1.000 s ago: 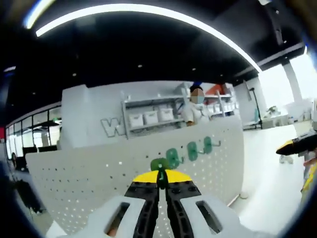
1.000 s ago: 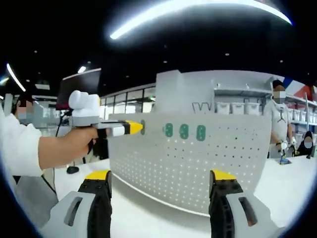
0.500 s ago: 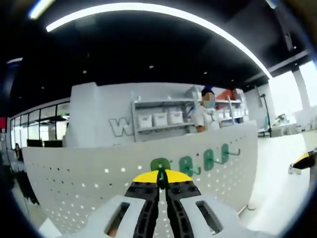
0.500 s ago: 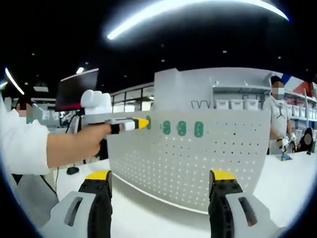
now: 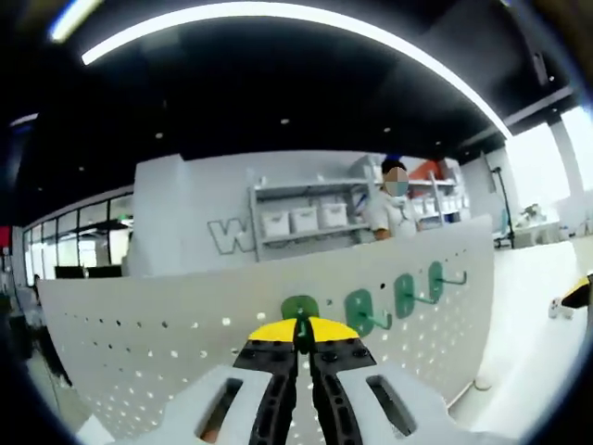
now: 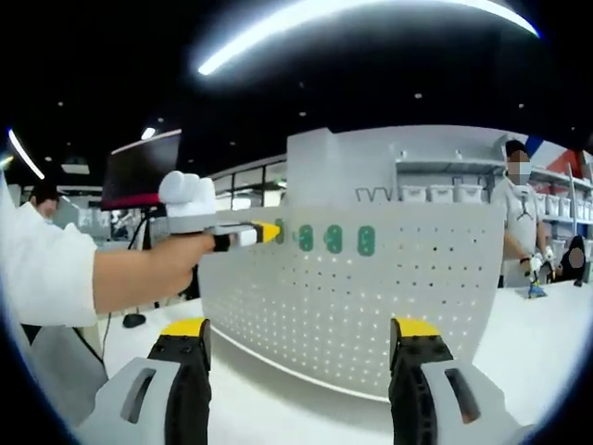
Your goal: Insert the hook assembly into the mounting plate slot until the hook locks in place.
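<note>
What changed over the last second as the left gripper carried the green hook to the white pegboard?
The left gripper, shut on a green plastic hook, moved in toward the upright white perforated pegboard; its yellow tips now reach the board beside the row of three mounted green hooks. Nothing was let go. The right gripper stayed open and low, and the three mounted hooks stayed put.

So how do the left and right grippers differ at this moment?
The left gripper has its jaws shut on a green hook at the white pegboard; the right gripper stands open, holding nothing. The left is raised to the board's top row of hooks; the right sits back from the board. Both have yellow-tipped black jaws.
</note>
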Demonstrator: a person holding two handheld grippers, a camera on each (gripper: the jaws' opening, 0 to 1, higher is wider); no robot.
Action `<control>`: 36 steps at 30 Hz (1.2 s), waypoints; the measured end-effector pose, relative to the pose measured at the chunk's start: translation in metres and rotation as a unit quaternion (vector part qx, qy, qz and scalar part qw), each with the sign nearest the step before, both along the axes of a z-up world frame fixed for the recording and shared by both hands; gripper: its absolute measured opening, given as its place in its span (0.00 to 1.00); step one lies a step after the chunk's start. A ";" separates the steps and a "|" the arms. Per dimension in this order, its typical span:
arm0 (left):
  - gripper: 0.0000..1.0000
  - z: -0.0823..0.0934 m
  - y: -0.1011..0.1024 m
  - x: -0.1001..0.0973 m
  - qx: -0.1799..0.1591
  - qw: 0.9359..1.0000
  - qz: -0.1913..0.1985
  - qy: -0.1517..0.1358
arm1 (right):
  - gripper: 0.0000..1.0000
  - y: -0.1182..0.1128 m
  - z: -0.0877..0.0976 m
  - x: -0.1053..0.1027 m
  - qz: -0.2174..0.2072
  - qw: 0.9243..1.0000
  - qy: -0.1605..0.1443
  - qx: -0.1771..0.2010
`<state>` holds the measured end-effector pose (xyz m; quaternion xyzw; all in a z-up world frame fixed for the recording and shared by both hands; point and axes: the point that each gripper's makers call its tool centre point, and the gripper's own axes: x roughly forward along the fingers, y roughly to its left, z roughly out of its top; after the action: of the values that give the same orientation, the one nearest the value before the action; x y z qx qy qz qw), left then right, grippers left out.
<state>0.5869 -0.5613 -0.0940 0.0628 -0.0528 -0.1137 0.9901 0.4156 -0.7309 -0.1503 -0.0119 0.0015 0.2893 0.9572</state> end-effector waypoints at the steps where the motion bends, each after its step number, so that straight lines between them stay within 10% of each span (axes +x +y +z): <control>1: 0.03 0.000 0.001 0.001 0.000 1.000 0.002 0.000 | 0.80 0.001 0.000 0.000 0.000 1.000 0.000 0.000; 36: 0.03 -0.003 -0.012 0.001 0.065 0.997 0.029 -0.026 | 0.76 -0.001 -0.008 -0.003 0.000 1.000 0.014 0.003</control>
<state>0.5876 -0.5731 -0.0969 0.1314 -0.0689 -0.0861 0.9852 0.4129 -0.7323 -0.1586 -0.0048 0.0144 0.2894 0.9571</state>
